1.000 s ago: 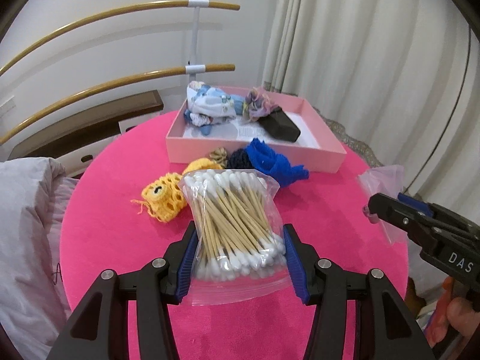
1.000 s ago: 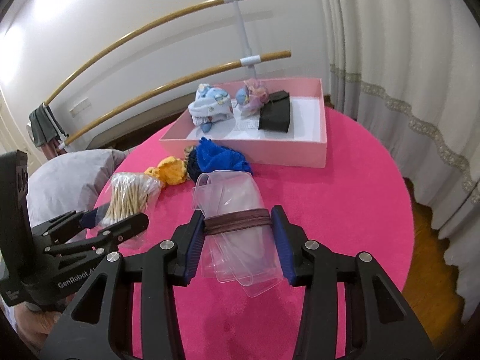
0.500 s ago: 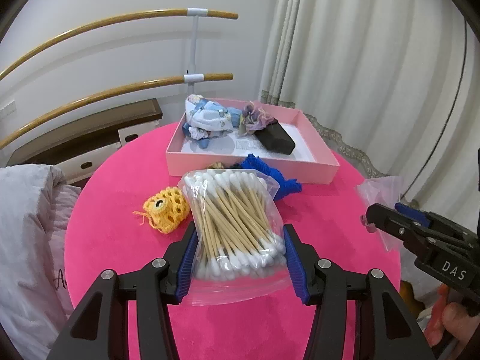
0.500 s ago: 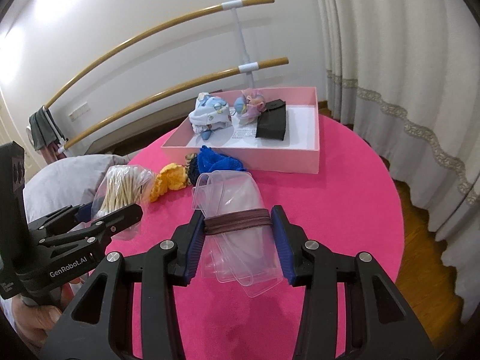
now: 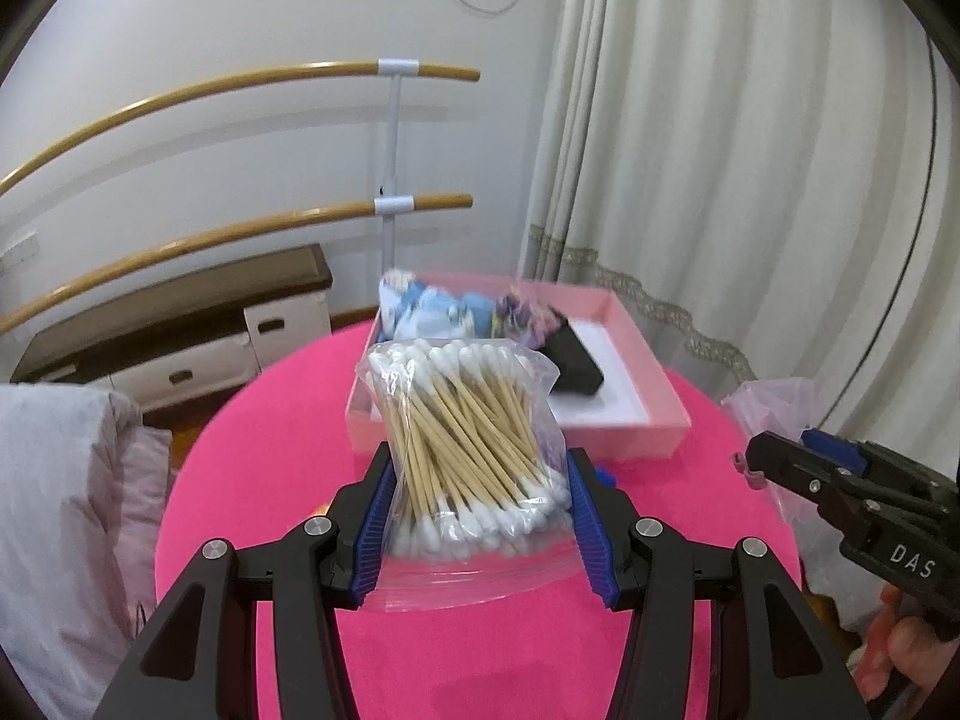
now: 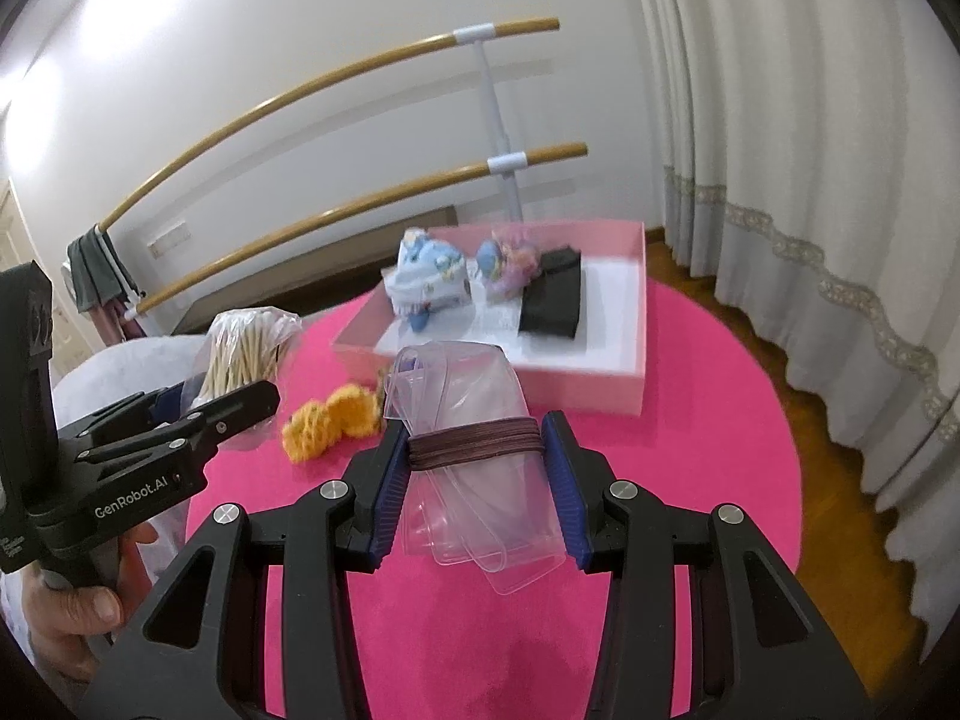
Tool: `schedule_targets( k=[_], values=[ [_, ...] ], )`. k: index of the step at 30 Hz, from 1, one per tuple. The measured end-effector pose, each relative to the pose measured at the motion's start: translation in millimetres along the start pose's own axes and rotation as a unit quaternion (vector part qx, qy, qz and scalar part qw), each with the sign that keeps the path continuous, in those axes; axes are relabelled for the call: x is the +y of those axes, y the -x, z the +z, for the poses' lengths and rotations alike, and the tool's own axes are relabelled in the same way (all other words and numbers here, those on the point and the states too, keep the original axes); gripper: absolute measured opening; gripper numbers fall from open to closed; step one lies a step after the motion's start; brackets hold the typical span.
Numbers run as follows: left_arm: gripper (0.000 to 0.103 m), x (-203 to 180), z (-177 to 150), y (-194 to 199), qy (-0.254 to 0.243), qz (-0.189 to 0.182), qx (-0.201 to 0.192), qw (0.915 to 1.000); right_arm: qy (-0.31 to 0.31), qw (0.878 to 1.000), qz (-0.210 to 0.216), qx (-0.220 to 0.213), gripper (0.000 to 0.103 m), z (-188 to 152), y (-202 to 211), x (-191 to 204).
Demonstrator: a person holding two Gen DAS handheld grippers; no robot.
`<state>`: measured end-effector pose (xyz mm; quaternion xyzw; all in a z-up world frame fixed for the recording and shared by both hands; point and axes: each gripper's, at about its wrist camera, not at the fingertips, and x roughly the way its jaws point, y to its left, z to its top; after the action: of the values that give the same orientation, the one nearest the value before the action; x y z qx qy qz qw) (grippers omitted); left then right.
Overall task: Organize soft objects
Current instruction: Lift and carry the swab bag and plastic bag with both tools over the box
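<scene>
My left gripper is shut on a clear bag of cotton swabs, held up above the round pink table. My right gripper is shut on a bundle of clear plastic bags bound with dark brown cord, also lifted off the table. Behind both stands a pink box holding a blue and white cloth bundle, a purple fabric piece and a black folded item. A yellow crochet piece lies on the table in front of the box.
White curtains hang at the right. Two wooden rails on a white post run along the wall behind. A pale cushion sits at the table's left edge. A low cabinet stands behind it.
Both grippers have risen with their loads, so the table and box sit lower and farther. The swab bag now covers the blue and yellow items in the left wrist view.
</scene>
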<state>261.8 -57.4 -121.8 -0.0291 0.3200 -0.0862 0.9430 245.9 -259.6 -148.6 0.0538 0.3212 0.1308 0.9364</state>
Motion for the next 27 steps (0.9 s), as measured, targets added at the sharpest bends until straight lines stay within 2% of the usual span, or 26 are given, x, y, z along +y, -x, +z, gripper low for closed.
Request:
schedule_targets(
  k=[14, 22, 27],
  values=[
    [0.05, -5.8, 75.5, -49.0, -0.019, -0.002, -0.033, 0.9993, 0.026, 0.999, -0.008, -0.022, 0.04, 91.7, -28.8, -6.2],
    [0.05, -2.8, 105.8, -92.2, -0.017, -0.003, -0.028, 0.9994, 0.02, 1.0, -0.014, -0.015, 0.04, 128.4, -55.3, -22.9],
    [0.05, -1.6, 121.9, -122.4, -0.016, -0.007, -0.011, 0.9998, 0.012, 1.0, -0.01, 0.009, 0.04, 145.2, -84.7, -36.3]
  ],
)
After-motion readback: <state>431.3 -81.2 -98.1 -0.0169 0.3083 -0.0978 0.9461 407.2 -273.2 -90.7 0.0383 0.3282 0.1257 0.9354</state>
